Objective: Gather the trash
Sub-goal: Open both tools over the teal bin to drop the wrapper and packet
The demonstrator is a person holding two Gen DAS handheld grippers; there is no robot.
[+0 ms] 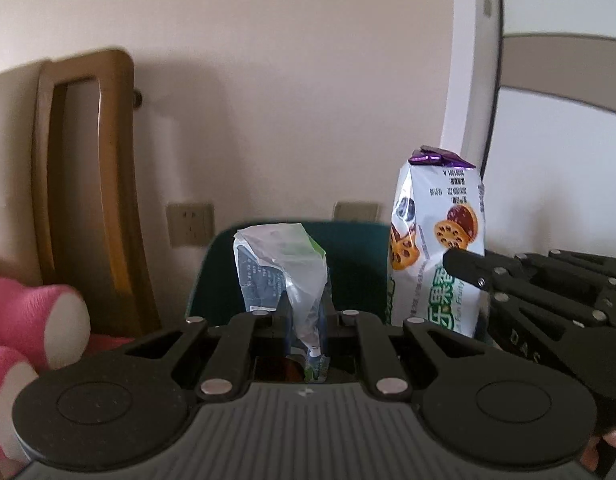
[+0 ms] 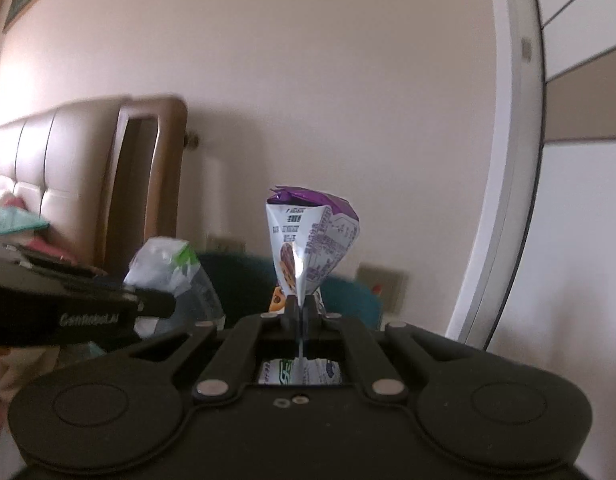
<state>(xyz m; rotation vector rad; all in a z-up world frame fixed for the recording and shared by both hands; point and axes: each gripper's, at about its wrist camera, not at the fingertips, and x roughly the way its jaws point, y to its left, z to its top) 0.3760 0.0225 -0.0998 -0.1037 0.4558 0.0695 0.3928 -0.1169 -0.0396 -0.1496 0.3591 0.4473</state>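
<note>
My left gripper (image 1: 306,312) is shut on a crumpled white, blue and green wrapper (image 1: 282,268), which stands up between its fingers. My right gripper (image 2: 299,310) is shut on a white snack bag with a purple top (image 2: 308,240); the bag rises above the pinched jaws. In the left wrist view that same snack bag (image 1: 435,248) shows at the right, with the right gripper (image 1: 467,272) clamped on it from the side. The left gripper (image 2: 148,304) and its wrapper (image 2: 168,272) appear blurred at the left of the right wrist view. A dark teal bin (image 1: 347,268) sits just beyond both wrappers.
A pale wall with sockets (image 1: 190,224) lies behind the bin (image 2: 236,280). A wooden headboard frame (image 1: 84,184) and padded bed head (image 2: 48,164) stand to the left, a pink plush item (image 1: 32,320) at lower left. A white door frame (image 2: 503,184) rises on the right.
</note>
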